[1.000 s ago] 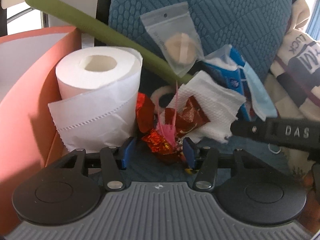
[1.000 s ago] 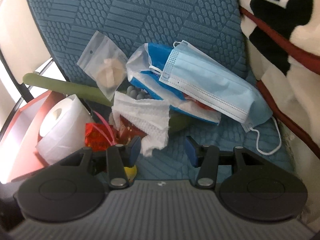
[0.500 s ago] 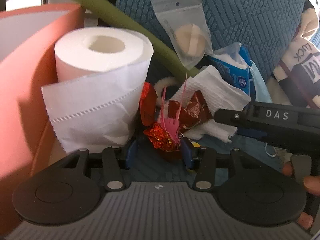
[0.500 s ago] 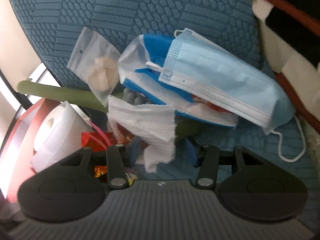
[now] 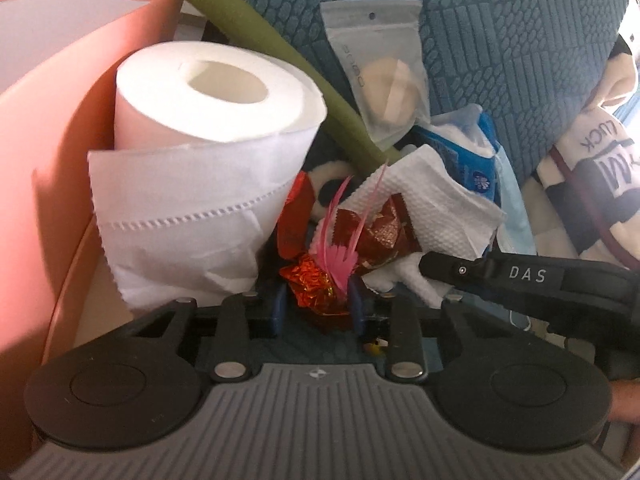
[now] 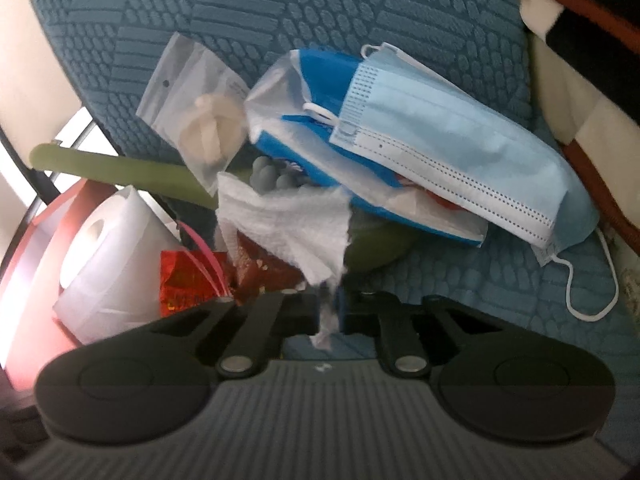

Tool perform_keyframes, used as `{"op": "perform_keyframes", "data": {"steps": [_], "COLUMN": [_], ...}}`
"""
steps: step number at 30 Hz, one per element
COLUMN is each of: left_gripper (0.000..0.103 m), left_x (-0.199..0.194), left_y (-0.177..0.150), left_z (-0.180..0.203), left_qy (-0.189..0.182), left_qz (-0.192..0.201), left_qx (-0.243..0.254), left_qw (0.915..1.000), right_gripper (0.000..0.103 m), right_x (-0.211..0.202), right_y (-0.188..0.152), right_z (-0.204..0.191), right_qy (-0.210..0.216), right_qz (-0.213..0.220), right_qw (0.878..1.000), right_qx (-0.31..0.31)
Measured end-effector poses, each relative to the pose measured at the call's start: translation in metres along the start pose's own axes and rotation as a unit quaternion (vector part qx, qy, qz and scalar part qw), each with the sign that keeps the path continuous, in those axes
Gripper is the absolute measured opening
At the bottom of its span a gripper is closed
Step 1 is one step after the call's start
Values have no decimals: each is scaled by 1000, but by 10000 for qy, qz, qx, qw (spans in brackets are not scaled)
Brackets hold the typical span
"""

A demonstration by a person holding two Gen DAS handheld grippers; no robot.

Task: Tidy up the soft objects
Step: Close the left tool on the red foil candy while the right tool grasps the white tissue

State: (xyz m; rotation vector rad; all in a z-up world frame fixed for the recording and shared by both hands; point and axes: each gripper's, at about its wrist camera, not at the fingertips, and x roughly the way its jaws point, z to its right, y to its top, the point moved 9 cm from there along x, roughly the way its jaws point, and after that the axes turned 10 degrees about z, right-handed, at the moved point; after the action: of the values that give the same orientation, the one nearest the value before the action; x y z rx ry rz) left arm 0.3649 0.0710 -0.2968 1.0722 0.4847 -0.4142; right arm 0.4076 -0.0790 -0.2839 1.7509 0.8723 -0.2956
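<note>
Here, from the left wrist, the left hand-held gripper (image 5: pixel 318 306) has its blue pads on either side of a crinkled red foil wrapper (image 5: pixel 316 286) with a pink feathery tuft (image 5: pixel 340 248) on it; the jaws are closing, and the pads look to touch the foil at both sides. Just left of it stands a roll of toilet paper (image 5: pixel 208 168) against the wall of an orange bin (image 5: pixel 60 120). A green foam stick (image 5: pixel 280 60) slants behind the roll, and a clear pouch with a pale puff (image 5: pixel 384 76) leans on the teal cushion (image 5: pixel 520 40). The right hand-held gripper (image 5: pixel 444 272) enters from the right, its tip at a white paper towel (image 5: pixel 432 204).

From the right wrist, that gripper's jaws are pressed together on the towel's lower corner (image 6: pixel 326 312), which hangs down between them. Above lie a blue tissue pack (image 6: pixel 316 128) and a light blue face mask (image 6: pixel 460 152) resting across it, all on the cushion.
</note>
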Motion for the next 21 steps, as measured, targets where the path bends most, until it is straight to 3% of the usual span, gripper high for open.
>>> {"op": "perform_keyframes", "data": {"steps": [10, 21], "left_gripper": [24, 24], "left_x": [-22, -46], "left_y": [1, 3], "left_z": [5, 11], "left_qy": [-120, -292], "left_qz": [27, 107], "left_qx": [75, 81], "left_qw": [9999, 9995], "right_gripper": [7, 7], "right_x": [-28, -68], "right_y": [10, 11], "right_z": [-20, -19], "right_qy": [-17, -251], "right_qz": [468, 741], "right_qw": [9978, 9939], "right_qx": [-469, -781]}}
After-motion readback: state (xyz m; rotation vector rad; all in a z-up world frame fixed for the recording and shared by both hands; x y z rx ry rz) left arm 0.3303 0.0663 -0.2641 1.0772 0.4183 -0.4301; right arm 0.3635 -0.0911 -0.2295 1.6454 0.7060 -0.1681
